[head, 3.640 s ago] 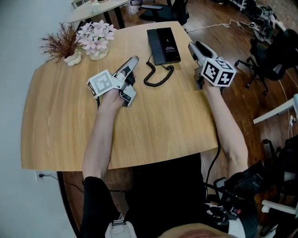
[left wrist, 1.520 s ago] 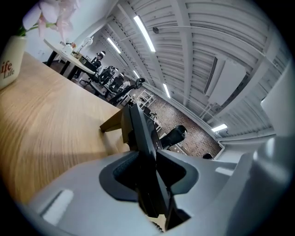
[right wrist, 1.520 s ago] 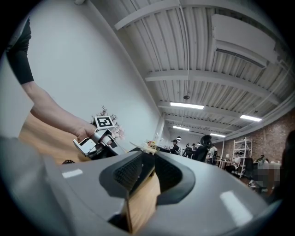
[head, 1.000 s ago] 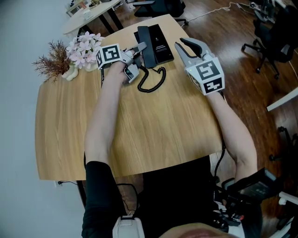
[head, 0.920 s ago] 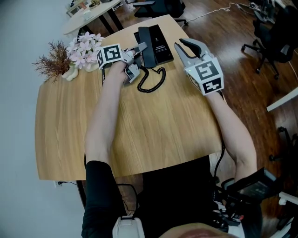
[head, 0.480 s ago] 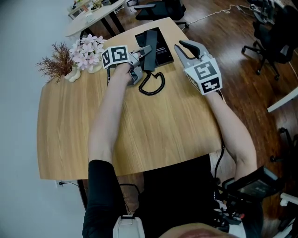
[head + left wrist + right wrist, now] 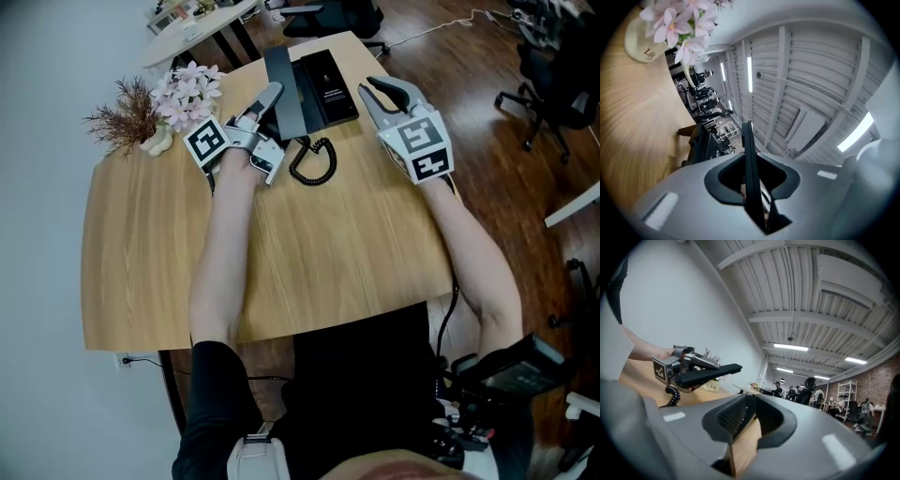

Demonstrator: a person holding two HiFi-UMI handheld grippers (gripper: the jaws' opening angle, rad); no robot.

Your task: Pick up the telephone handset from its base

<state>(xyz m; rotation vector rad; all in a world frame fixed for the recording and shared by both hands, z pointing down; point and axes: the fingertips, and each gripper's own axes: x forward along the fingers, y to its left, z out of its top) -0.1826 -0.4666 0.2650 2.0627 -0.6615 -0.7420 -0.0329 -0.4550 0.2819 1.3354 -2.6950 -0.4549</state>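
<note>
A pale wooden table (image 7: 309, 253) with rounded corners stands against a white wall (image 7: 37, 187), on a dark plank floor (image 7: 506, 131) (glossy, catching the light). A black office chair (image 7: 553, 66) and a second table (image 7: 192, 33) stand beyond. Overhead, a ribbed white ceiling (image 7: 811, 301) carries strip lights (image 7: 791, 348), with a brick wall (image 7: 883, 376) far off.

Matt wood-grain table (image 7: 309, 244), smooth black plastic handset (image 7: 284, 84)
</note>
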